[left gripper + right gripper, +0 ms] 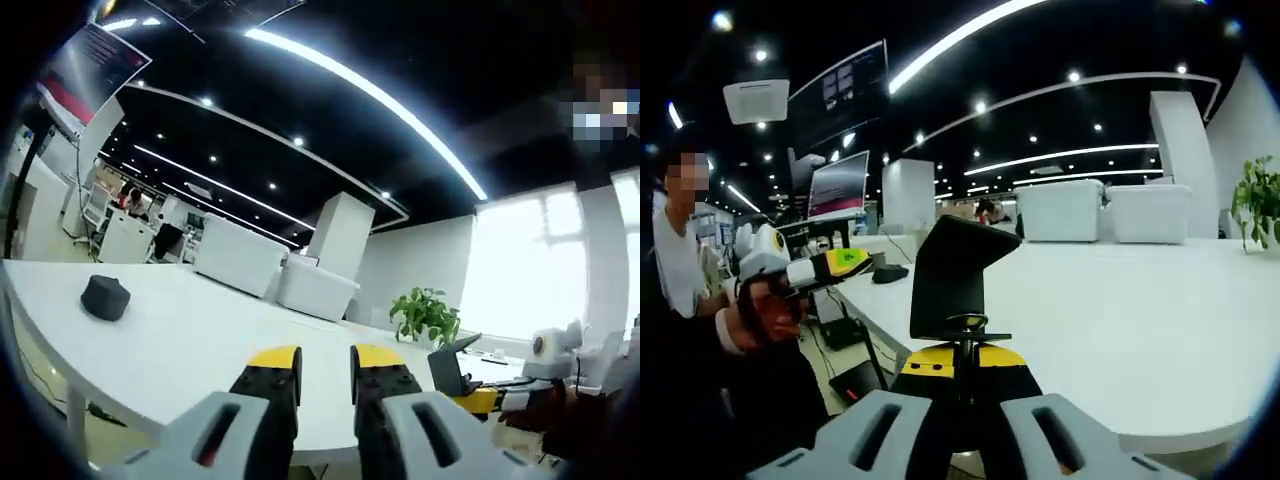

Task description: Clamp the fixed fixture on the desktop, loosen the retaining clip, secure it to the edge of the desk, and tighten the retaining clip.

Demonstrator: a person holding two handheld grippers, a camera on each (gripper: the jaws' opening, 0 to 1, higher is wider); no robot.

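The black fixture [950, 275], an angled plate on a threaded stem with a round clip knob, stands upright just over the near edge of the white desk [1120, 320]. My right gripper [962, 362] is shut on its stem below the knob. In the left gripper view the same fixture [455, 366] appears at the right, held by the right gripper [482, 400]. My left gripper [325, 365] hovers over the desk [200, 340], its yellow-tipped jaws a little apart with nothing between them. In the right gripper view a hand [758, 312] holds the left gripper [845, 263] off to the left.
A black puck-shaped object [105, 297] lies on the desk's far left. A potted plant [428, 315] stands beyond the desk. White sofas [1100, 210] and screens [838, 185] lie further back. A person [680, 260] stands at the left.
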